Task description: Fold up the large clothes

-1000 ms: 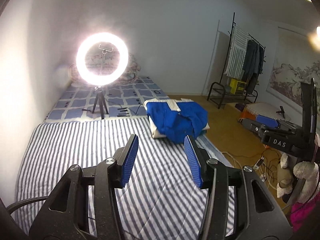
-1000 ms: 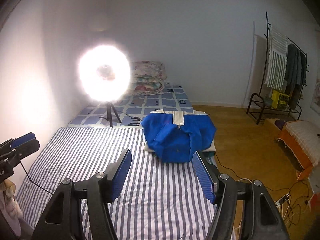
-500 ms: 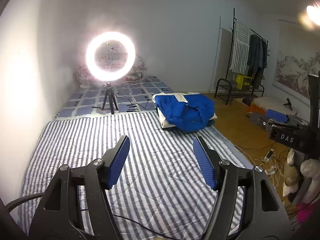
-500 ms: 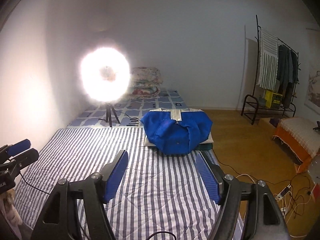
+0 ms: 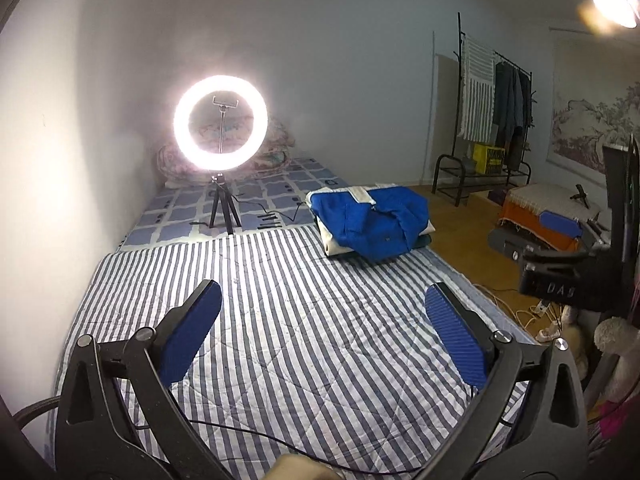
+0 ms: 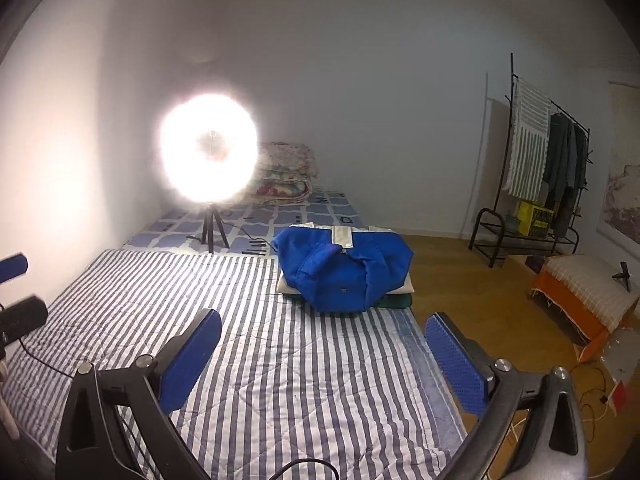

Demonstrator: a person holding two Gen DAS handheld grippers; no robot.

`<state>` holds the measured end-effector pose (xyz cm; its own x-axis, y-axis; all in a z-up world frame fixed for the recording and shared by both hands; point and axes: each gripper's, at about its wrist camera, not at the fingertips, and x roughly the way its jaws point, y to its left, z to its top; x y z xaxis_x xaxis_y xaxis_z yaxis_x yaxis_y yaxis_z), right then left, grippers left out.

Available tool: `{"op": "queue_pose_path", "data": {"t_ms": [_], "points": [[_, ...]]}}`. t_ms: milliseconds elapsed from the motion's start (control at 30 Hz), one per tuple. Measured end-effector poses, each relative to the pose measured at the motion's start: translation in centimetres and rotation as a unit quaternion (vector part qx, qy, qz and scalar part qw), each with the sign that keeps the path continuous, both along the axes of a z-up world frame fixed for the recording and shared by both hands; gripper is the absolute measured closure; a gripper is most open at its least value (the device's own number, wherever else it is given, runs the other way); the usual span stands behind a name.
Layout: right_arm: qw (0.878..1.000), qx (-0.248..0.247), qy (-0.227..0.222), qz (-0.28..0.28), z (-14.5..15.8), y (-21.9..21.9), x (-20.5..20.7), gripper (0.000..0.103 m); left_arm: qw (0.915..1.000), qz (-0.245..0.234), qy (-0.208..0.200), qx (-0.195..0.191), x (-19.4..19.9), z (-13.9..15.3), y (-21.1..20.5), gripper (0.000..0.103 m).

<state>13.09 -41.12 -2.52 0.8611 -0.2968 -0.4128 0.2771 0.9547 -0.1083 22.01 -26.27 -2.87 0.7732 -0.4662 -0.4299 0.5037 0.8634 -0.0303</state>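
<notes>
A folded blue jacket [image 5: 376,220] with a white collar lies on top of a small stack of folded clothes at the far right of the striped bed [image 5: 280,320]; it also shows in the right wrist view [image 6: 344,272]. My left gripper [image 5: 324,328] is open and empty, held above the striped quilt well short of the stack. My right gripper [image 6: 324,352] is open and empty, also above the quilt [image 6: 260,360], nearer the bed's right edge. The right gripper's body shows in the left wrist view [image 5: 560,272] at the right.
A lit ring light on a tripod [image 5: 220,128] stands behind the quilt, with folded bedding [image 6: 284,176] against the wall. A clothes rack [image 6: 536,168], an orange-sided low bed [image 6: 584,292] and floor cables [image 5: 532,312] lie right of the bed. A cable [image 5: 260,440] crosses the near quilt.
Both grippers have pulled back from the blue jacket stack and their jaws have opened wider. The stack has stayed in place.
</notes>
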Motion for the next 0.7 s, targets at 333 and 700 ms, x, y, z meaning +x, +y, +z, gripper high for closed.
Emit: {"op": "queue_pose_path", "data": {"t_ms": [333,700], "points": [[1.000,0.017,0.007,-0.007,-0.3,-0.6,0.1,0.000,0.9989,0.022,-0.005,0.040,-0.3,-1.3,-1.2,0.000],[1.000,0.019,0.014,-0.009,-0.8,-0.8,0.1,0.000,0.9984,0.029,0.000,0.049,-0.2,-1.8,-1.5,0.000]]}}
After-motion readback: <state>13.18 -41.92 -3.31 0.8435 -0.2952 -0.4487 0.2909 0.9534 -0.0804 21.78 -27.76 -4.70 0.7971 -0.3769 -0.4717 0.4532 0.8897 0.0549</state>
